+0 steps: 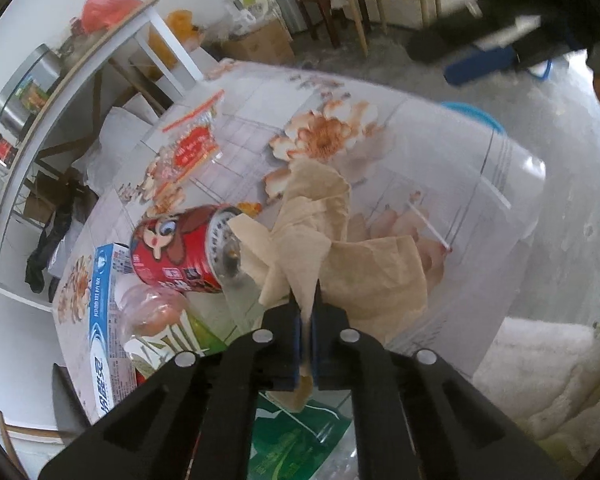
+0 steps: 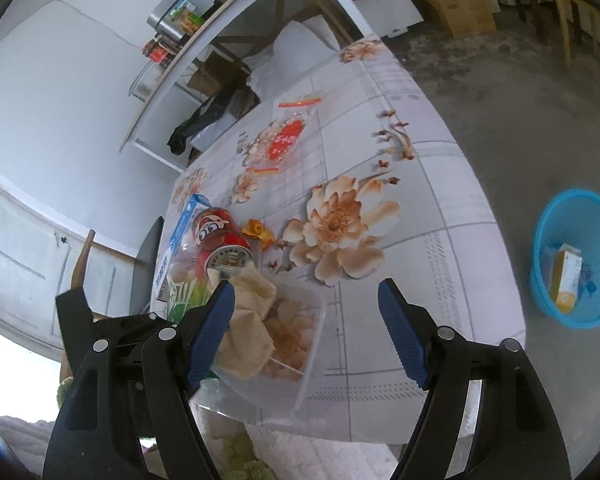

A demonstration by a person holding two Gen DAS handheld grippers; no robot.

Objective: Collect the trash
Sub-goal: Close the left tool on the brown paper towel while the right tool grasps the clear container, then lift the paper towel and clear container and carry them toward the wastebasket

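My left gripper [image 1: 306, 302] is shut on a crumpled beige paper tissue [image 1: 324, 236], pinched by one fold between the blue pads. The tissue [image 2: 254, 312] lies partly in a clear plastic container [image 2: 314, 360] near the table's front edge. A red drink can [image 1: 176, 252] lies on its side just left of the tissue. My right gripper [image 2: 308, 320] stands open above the container with nothing between its fingers. A cotton swab [image 1: 428, 226] lies to the right of the tissue. A blue bin [image 2: 576, 256] on the floor holds a yellow carton.
A flowered tablecloth [image 2: 420, 200] covers the table. On it lie a blue-and-white box [image 1: 104, 320], a clear bag with a red label [image 1: 192, 148], orange peel [image 2: 258, 232] and green packaging [image 1: 292, 444]. A white shelf [image 2: 220, 20], cardboard boxes and chairs stand beyond.
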